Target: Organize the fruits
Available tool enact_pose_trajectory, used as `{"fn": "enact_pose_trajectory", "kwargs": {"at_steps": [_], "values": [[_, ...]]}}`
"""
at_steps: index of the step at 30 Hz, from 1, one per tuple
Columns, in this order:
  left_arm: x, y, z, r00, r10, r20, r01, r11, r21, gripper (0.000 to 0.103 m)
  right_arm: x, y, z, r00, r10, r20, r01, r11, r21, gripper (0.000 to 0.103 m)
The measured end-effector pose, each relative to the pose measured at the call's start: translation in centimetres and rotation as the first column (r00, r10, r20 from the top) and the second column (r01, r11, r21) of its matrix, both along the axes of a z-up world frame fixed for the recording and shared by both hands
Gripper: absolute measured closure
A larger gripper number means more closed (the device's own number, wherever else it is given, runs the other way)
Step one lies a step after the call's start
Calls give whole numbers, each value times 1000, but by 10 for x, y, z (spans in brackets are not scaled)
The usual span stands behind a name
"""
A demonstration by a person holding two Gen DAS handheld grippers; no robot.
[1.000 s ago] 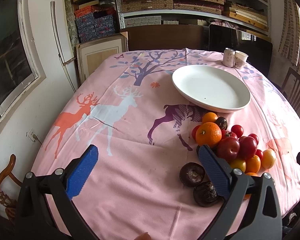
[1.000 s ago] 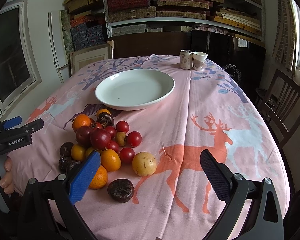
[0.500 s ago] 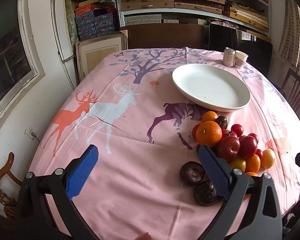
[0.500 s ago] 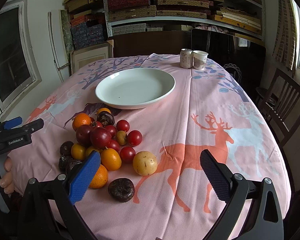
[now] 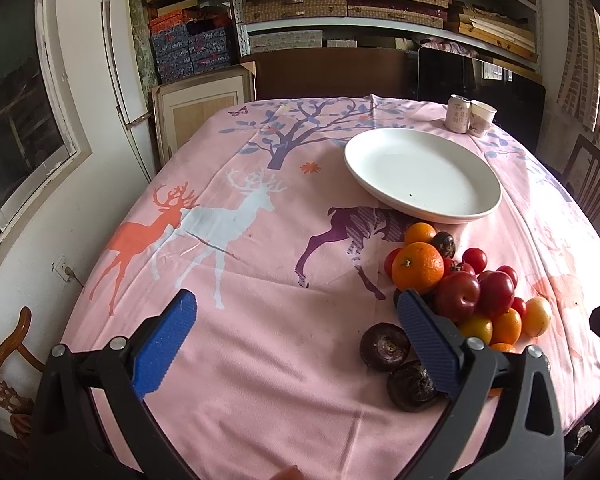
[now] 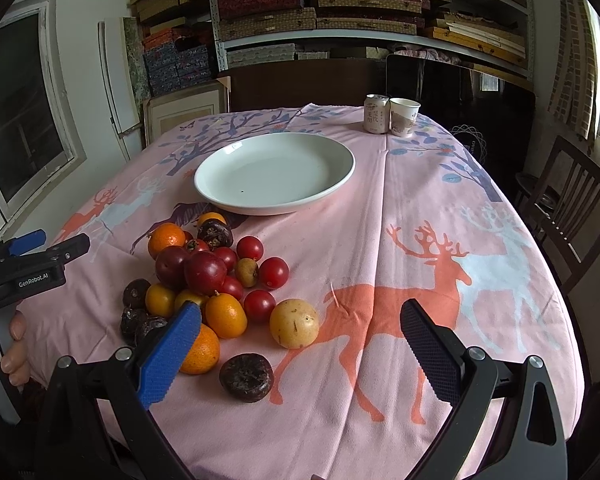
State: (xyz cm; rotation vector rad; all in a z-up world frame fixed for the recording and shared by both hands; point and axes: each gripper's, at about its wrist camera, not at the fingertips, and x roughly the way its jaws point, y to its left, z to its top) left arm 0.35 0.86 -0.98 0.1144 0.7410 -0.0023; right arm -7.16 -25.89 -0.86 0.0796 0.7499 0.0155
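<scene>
Nothing is moving since earlier: both claws, left claw (image 5: 296, 312) and right claw (image 6: 300, 322), are hanging released, fruit pile (image 6: 208, 276) lying just ahead on the tabletop (image 6: 400, 220).

One round white ceramic plate (image 6: 275, 172), one pale drink can (image 6: 376, 119) and one printed paper cup (image 6: 404, 117) stand on the table. Two dark red plums (image 6: 205, 272) top the fruit heap.

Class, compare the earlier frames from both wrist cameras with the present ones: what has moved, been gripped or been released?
Nothing visibly changed. Both claws, left and right, stay open and empty above the tablecloth; the fruit pile lies untouched beside the empty white plate.
</scene>
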Motion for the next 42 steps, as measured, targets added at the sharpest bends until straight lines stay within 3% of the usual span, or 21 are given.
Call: {"fn": "enact_pose_trajectory", "kwargs": {"at_steps": [24,27,33,38,40,42], "values": [[0,1,0,1000,3,-16,-3,1000,-2,4,3,4,-5,999,45,-31,-44,999,20,3],[1,7,-10,998,-6,-56,5,1000,-16,4,2,8,-12,997,60,-41,-60,998,-5,3],[-9,16,-41,977,-104,-184,84,990,-114,4,-4,14,-37,985,142,-94,-142,990,1,4],[-28,-9,-59,971,-155,-180,167,984,56,4,-5,20,-51,977,182,-111,-185,983,-17,19],[-31,-17,-64,964,-187,-191,203,976,73,4,-4,21,-56,970,207,-126,-208,978,6,28],[-30,-20,-67,956,-206,-209,222,974,56,4,-4,23,-59,963,234,-131,-233,972,26,31]]}}
